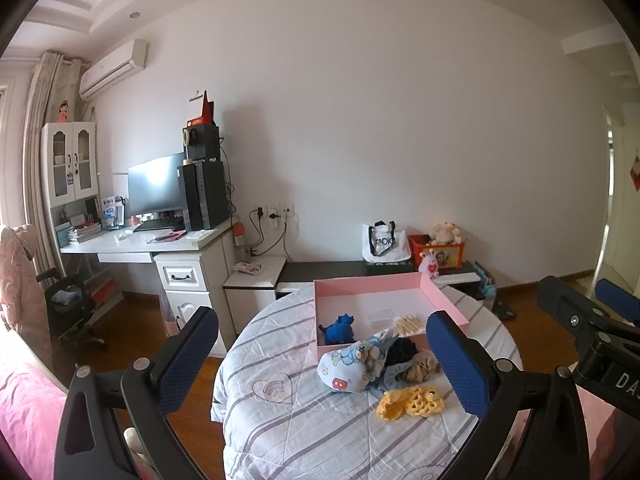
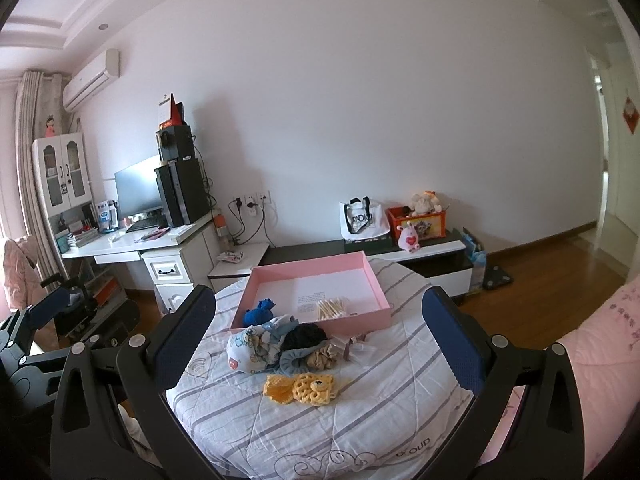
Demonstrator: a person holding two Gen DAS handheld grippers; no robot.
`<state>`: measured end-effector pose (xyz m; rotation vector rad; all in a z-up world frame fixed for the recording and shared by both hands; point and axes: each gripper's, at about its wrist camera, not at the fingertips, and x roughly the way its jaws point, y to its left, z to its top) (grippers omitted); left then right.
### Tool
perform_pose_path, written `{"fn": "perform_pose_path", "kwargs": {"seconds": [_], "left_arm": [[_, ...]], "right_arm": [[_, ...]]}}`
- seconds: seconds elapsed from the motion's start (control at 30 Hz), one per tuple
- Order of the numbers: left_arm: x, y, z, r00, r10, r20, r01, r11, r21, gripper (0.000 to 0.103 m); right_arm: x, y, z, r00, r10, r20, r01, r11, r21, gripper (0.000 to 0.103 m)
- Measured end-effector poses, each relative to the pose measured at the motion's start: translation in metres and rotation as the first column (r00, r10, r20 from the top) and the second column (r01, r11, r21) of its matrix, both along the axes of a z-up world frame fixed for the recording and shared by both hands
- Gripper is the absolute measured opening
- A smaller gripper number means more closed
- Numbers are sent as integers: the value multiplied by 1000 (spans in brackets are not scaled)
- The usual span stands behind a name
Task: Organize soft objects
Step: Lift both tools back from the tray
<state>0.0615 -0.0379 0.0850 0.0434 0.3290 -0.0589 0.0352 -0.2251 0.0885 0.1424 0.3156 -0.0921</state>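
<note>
- Both pairs of jaws stand wide apart and hold nothing: the left gripper (image 1: 322, 354) and the right gripper (image 2: 316, 344) hang side by side above the near end of a striped quilt (image 2: 304, 420), tilted down toward it.
- Seen from the left wrist view, the right gripper shows at the right edge; from the right wrist view, the left one shows at the lower left.
- On the quilt lies a pile of soft things: a cartoon-print cloth (image 1: 348, 366), a black knit piece (image 2: 306, 336), a tan scrunchie (image 2: 322, 358) and a grey-blue scrunchie (image 2: 294, 364), all touching.
- Just nearer than the pile, a yellow crochet piece (image 2: 300, 390) lies apart from it.
- Behind the pile sits an open pink box (image 1: 368, 284), its front wall touching the pile.
- Inside the box, a blue soft toy (image 1: 340, 330) rests in the near left corner, and a bundle of cotton swabs (image 1: 408, 324) lies near the front wall.
</note>
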Motion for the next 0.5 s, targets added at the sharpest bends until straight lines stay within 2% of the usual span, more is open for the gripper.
{"fn": "perform_pose_path", "kwargs": {"seconds": [0.5], "left_arm": [[23, 7, -13, 998, 11, -70, -11, 1000, 0, 103]], "right_arm": [[21, 0, -21, 997, 6, -83, -6, 1000, -7, 103]]}}
